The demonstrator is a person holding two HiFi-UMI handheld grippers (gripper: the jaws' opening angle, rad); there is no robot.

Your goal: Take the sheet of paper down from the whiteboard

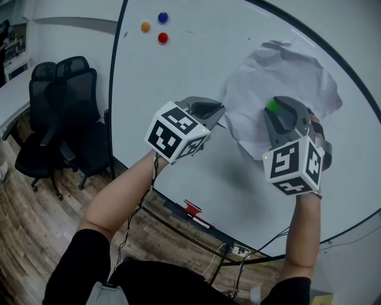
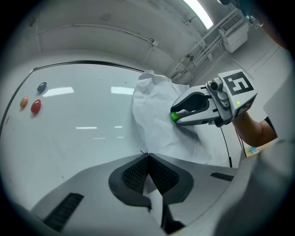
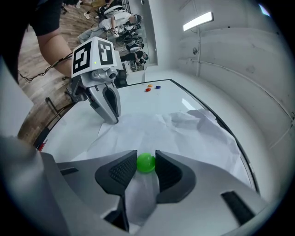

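Note:
A crumpled white sheet of paper (image 1: 286, 71) (image 2: 156, 124) (image 3: 189, 133) hangs on the whiteboard (image 1: 172, 77). A green round magnet (image 1: 272, 106) (image 2: 174, 116) (image 3: 146, 162) sits on the sheet near its middle. My right gripper (image 1: 277, 109) (image 3: 146, 167) is shut on that magnet, one pad pressing it from either side. My left gripper (image 1: 219, 111) (image 2: 147, 156) is shut, its tips meeting on the sheet's lower left corner. In the right gripper view the left gripper (image 3: 112, 119) touches the paper's edge.
Orange (image 1: 145, 27), blue (image 1: 162, 18) and red (image 1: 162, 38) magnets stick to the board's upper left. A red item (image 1: 191, 208) lies on the board's tray. Black office chairs (image 1: 59, 113) stand on the wooden floor to the left.

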